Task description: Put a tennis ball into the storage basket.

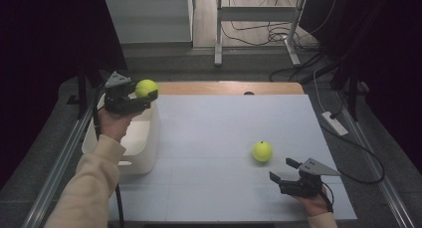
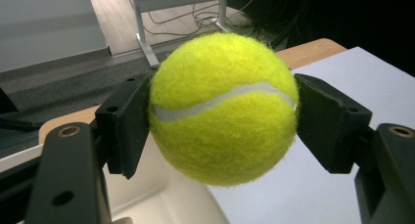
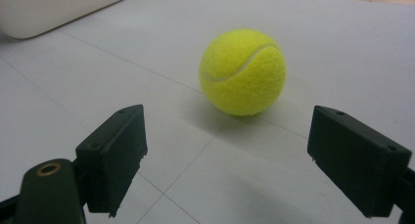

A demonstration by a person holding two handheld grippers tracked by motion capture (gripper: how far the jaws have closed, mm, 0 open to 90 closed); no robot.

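Note:
My left gripper (image 1: 145, 92) is shut on a yellow tennis ball (image 1: 146, 87) and holds it over the far rim of the white bin (image 1: 149, 138) at the table's left. In the left gripper view the held tennis ball (image 2: 223, 108) sits pressed between both black pads (image 2: 125, 123), with the bin (image 2: 161, 199) below it. A second tennis ball (image 1: 262, 151) rests on the white table, right of centre. My right gripper (image 1: 284, 170) stands open just in front of it, low over the table. Its own view has the second ball (image 3: 242, 72) lying ahead of the spread jaws, apart from them.
The white table top (image 1: 219, 133) has a wooden strip (image 1: 229, 87) along its far edge. Metal rails (image 1: 59, 163) run along both sides. Beyond the table stand a frame's legs (image 1: 218, 34) with loose cables (image 1: 268, 36), and a power strip (image 1: 334, 122) lies at the right.

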